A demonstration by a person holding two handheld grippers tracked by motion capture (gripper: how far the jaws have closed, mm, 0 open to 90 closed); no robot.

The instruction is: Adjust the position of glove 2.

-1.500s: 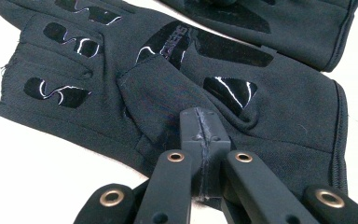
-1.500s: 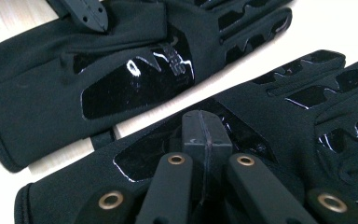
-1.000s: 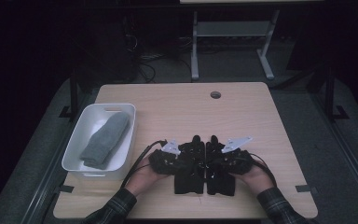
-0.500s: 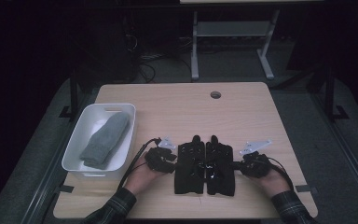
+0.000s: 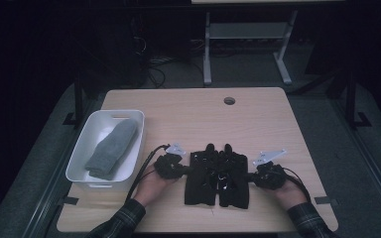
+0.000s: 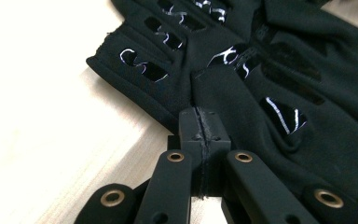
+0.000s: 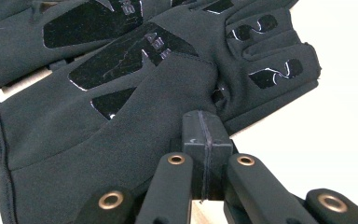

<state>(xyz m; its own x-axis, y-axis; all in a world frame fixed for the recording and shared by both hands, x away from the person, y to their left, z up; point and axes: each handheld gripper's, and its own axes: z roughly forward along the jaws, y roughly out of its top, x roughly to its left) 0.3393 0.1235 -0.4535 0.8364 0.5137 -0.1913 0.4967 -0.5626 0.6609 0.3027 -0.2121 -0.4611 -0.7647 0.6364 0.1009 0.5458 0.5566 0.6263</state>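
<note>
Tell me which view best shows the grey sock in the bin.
The high view: it shows the grey sock lying whole along the white bin, left of the black gloves. The left and right gripper views look along shut jaws at the gloves and tabletop, so they give nothing on the sock.

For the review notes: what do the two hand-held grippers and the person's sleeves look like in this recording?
Both the left gripper and the right gripper are matte black, with flat linkage bars on brass-coloured pivot rivets and square black pads. Each carries a grey three-cornered plate on top and trails a black cable. The person's sleeves are dark plaid.
</note>
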